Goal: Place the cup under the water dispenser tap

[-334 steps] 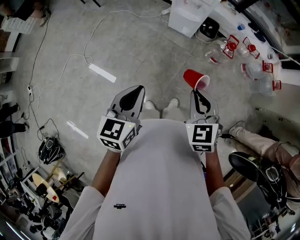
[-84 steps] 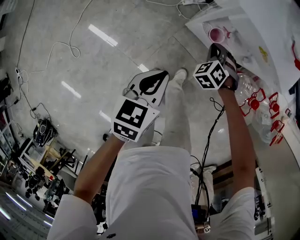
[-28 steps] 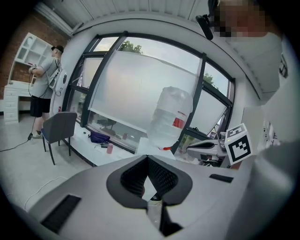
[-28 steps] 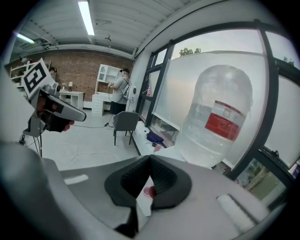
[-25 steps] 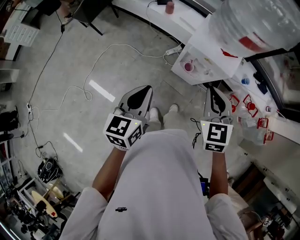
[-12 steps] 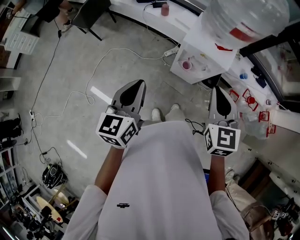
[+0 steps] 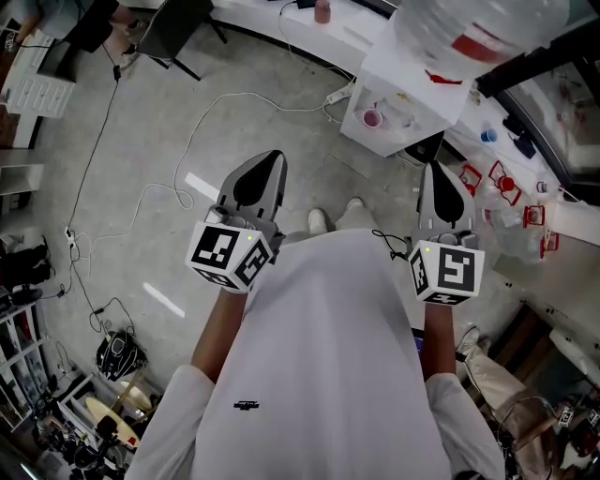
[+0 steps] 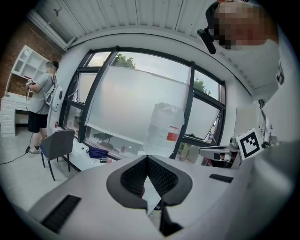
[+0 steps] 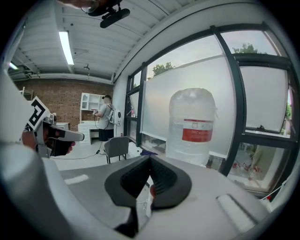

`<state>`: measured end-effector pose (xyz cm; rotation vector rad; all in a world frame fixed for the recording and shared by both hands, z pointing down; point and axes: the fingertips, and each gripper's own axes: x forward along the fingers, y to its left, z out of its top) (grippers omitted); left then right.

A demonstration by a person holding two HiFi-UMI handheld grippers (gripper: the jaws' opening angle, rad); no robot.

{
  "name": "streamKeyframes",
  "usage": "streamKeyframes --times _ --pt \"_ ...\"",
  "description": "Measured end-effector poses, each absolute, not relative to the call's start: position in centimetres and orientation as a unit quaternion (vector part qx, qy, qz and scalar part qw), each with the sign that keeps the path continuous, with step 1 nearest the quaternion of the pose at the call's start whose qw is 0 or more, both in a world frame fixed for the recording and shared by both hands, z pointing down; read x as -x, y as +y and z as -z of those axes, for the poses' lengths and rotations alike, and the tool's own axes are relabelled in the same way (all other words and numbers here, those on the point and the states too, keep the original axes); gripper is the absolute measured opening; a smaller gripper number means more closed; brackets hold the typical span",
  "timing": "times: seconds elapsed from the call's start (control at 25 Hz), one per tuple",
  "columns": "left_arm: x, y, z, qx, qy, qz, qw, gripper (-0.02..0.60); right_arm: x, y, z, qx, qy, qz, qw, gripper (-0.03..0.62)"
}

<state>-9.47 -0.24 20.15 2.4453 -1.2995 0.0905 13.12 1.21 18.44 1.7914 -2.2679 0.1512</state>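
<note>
The red cup (image 7: pixel 372 118), carried in the right gripper (image 7: pixel 435 173) in the earliest frame, is now out of its jaws and stands on the front ledge of the white water dispenser (image 7: pixel 412 80). Over the last second, dispenser and cup have slid a little toward the top of the frame.

Head view: the cup sits upper right of centre, well apart from both tongs. Whether a tap is directly over it cannot be made out from above. The big water bottle (image 7: pixel 473 28) fills the top right. The left gripper (image 7: pixel 266 161) is left of centre and the right gripper right of centre, both pointing up the frame over grey floor. A white cable (image 7: pixel 202 117) loops across the upper left.

Left gripper view: the jaws meet at their tips, closed with nothing gripped. Beyond them are the bottle and a wide window (image 8: pixel 131 103), with a chair (image 8: pixel 58 145) at middle left.

Right gripper view: the jaws are fully closed and empty. The bottle with its red label stands just above them, right of centre. A person (image 9: pixel 105 117) stands far off at the left.
</note>
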Motion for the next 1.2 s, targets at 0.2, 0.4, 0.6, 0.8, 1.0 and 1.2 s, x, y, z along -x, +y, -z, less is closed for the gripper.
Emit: streamKeyframes --times 0.2,0.4,0.6,0.8,1.0,1.2 --pt "9.5 -0.4 -19.7 -0.870 -0.457 -0.029 0.184 0.000 -12.8 1.5 -18.5 -0.613 -0.779 -0.068 0.113 0.011" --pt "9.5 -0.8 -19.8 -0.872 -0.452 -0.029 0.185 0.000 -11.8 1.5 -18.5 -0.608 -0.783 -0.072 0.108 0.011" --pt "9.6 -0.6 -20.2 -0.870 -0.452 -0.029 0.194 0.000 -10.2 2.2 -18.3 -0.598 -0.792 -0.060 0.110 0.011" --pt "9.3 -0.2 -20.2 -0.872 -0.447 -0.029 0.196 0.000 -9.4 2.8 -18.0 -0.592 -0.797 -0.059 0.108 0.011" --pt "9.1 -0.1 -20.4 -0.873 -0.447 -0.027 0.195 0.000 -9.6 3.3 -17.6 -0.600 -0.791 -0.052 0.103 0.011" --pt "8.8 0.2 -20.4 -0.874 -0.444 -0.027 0.196 0.000 -8.7 4.0 -17.4 -0.578 -0.805 -0.015 0.132 0.011"
